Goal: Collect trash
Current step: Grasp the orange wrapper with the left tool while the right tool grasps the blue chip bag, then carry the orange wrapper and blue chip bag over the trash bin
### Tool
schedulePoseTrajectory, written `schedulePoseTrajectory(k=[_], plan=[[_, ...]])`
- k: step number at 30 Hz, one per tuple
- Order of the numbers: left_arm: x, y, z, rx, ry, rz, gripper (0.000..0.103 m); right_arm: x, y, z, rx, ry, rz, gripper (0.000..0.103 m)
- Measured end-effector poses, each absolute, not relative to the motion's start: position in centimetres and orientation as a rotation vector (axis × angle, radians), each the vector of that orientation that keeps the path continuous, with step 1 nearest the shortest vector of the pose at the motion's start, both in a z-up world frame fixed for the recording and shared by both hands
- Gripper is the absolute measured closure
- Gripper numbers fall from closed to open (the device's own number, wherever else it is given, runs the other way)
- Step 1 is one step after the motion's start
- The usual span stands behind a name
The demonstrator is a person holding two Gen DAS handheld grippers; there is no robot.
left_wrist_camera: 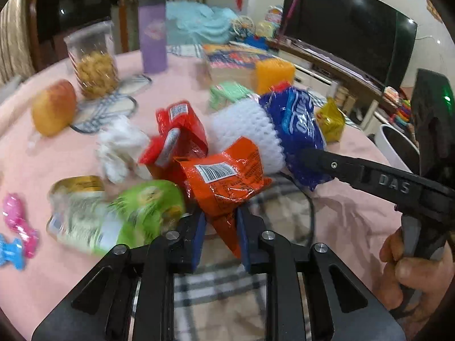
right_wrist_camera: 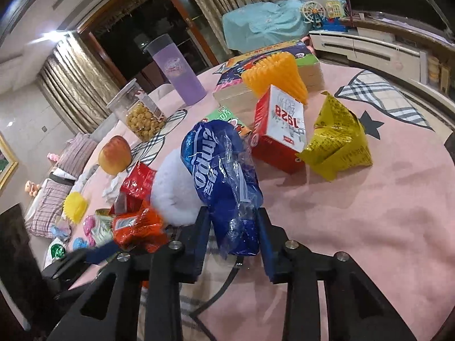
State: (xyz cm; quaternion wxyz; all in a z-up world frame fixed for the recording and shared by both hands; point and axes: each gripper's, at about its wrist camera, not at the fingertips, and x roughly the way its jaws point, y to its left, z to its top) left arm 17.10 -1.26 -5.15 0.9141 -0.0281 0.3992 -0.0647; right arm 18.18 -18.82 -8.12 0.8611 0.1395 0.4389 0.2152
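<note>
The left gripper (left_wrist_camera: 220, 227) is pinching the lower corner of an orange snack wrapper (left_wrist_camera: 224, 179), its blue pads pressing on the crinkled foil, while the right gripper (right_wrist_camera: 233, 227) is clenching a blue plastic bag (right_wrist_camera: 224, 182) at its lower end. Both pieces of trash are sitting in a heap near the middle of the pink table (right_wrist_camera: 369, 227), tangled with a red wrapper (left_wrist_camera: 179, 130), a white foam net (left_wrist_camera: 244, 133), a crumpled tissue (left_wrist_camera: 119, 145) and a green bottle (left_wrist_camera: 113, 216) that is lying on its side. More trash is waiting toward the far edge: a yellow wrapper (right_wrist_camera: 335, 142) and a red and white carton (right_wrist_camera: 280, 130). An apple (left_wrist_camera: 54, 108), a clear jar (left_wrist_camera: 92, 56) and a purple tumbler (left_wrist_camera: 152, 34) are standing toward the far left edge and probably do not belong with the trash. The risks are lying in the overlap. The orange snack wrapper is being held by only a thin corner, so it could be slipping free if it is lifted quickly. The white foam net is touching the blue plastic bag and may be getting dragged along, then dropping off the table. With the 2 grippers working this close together, pulling in crossing directions could be knocking 1 against the other or rolling the green bottle toward the near edge.
</note>
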Motion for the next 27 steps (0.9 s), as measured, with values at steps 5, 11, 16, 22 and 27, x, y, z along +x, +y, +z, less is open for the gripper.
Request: schedulePoseTrajectory(k=[5, 11, 16, 22, 27], plan=[[15.9, -1.7, -4.6, -0.062, 0.798, -0.164, 0.085, 16.4, -20.6, -7.3, 0.335, 0.903, 0.443, 0.074], [14.1, -2.7, -4.3, -0.097, 0.805, -0.213, 0.085, 14.0, -23.2, -6.0, 0.370, 0.869, 0.419, 0.074], [13.1, -5.0, -3.6, -0.096, 0.802, -0.275, 0.085, 12.2, -25.3, -5.3, 0.383, 0.854, 0.372, 0.074], [13.2, -8.4, -2.6, -0.066, 0.796, -0.347, 0.085, 10.3, -28.8, -4.3, 0.408, 0.822, 0.301, 0.074], [13.3, -11.5, -1.9, -0.037, 0.790, -0.408, 0.085, 8.8, -31.8, -3.6, 0.427, 0.801, 0.246, 0.074]])
